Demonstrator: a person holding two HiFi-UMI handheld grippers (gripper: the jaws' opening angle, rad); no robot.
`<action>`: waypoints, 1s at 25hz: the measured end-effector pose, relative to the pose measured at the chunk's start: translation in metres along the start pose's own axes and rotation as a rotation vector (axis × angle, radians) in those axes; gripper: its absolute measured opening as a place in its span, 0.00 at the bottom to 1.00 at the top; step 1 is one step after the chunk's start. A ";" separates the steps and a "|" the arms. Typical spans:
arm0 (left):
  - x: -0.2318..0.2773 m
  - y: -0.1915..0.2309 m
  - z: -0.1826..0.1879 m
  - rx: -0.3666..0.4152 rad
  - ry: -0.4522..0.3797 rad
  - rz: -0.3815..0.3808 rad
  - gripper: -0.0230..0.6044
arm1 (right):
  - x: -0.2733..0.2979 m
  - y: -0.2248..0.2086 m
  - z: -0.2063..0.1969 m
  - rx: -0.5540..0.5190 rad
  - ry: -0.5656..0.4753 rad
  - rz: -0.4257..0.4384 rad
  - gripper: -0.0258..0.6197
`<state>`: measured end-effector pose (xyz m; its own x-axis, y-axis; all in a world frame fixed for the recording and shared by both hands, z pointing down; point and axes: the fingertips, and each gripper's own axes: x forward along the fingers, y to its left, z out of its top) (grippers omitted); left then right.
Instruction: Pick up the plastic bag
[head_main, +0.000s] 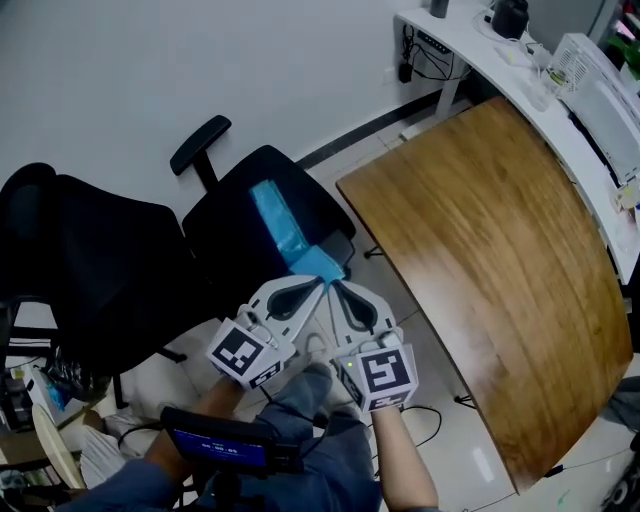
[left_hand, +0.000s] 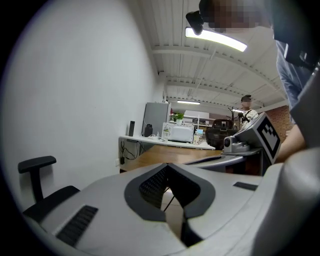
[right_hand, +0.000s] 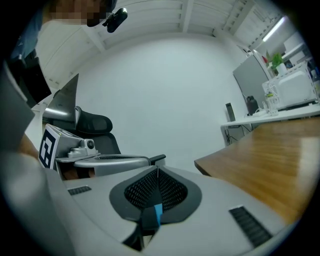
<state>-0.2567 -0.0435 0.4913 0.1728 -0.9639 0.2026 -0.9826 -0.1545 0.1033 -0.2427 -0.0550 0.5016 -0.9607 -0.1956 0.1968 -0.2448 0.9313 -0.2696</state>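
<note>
plastic bag (head_main: 284, 226), light blue, glossy, gathered into a long narrow strip, lying along the seat of the black chair (head_main: 232, 222), one end mid-seat, wider end at the seat's edge, blue sliver (right_hand: 158, 214) nipped in the closed tongs of the right gripper (right_hand: 158, 171)

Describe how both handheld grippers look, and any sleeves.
The left gripper and the right gripper both have pale grey, rounded plastic shells with dark, ribbed pads lining a teardrop opening. Each carries a cube with black-and-white square markers. What looks like a blue-grey sleeve covers the left upper arm.
</note>
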 end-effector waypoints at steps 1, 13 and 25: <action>0.002 0.003 -0.005 -0.006 0.006 -0.005 0.05 | 0.004 -0.002 -0.006 0.012 -0.004 -0.010 0.06; 0.016 0.033 -0.052 -0.014 0.037 -0.042 0.05 | 0.032 -0.023 -0.061 0.130 0.050 -0.110 0.06; 0.025 0.035 -0.090 -0.028 0.106 -0.095 0.05 | 0.038 -0.041 -0.128 0.316 0.110 -0.183 0.17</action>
<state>-0.2806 -0.0535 0.5881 0.2725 -0.9166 0.2926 -0.9595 -0.2363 0.1533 -0.2525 -0.0615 0.6406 -0.8819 -0.2993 0.3642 -0.4555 0.7400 -0.4949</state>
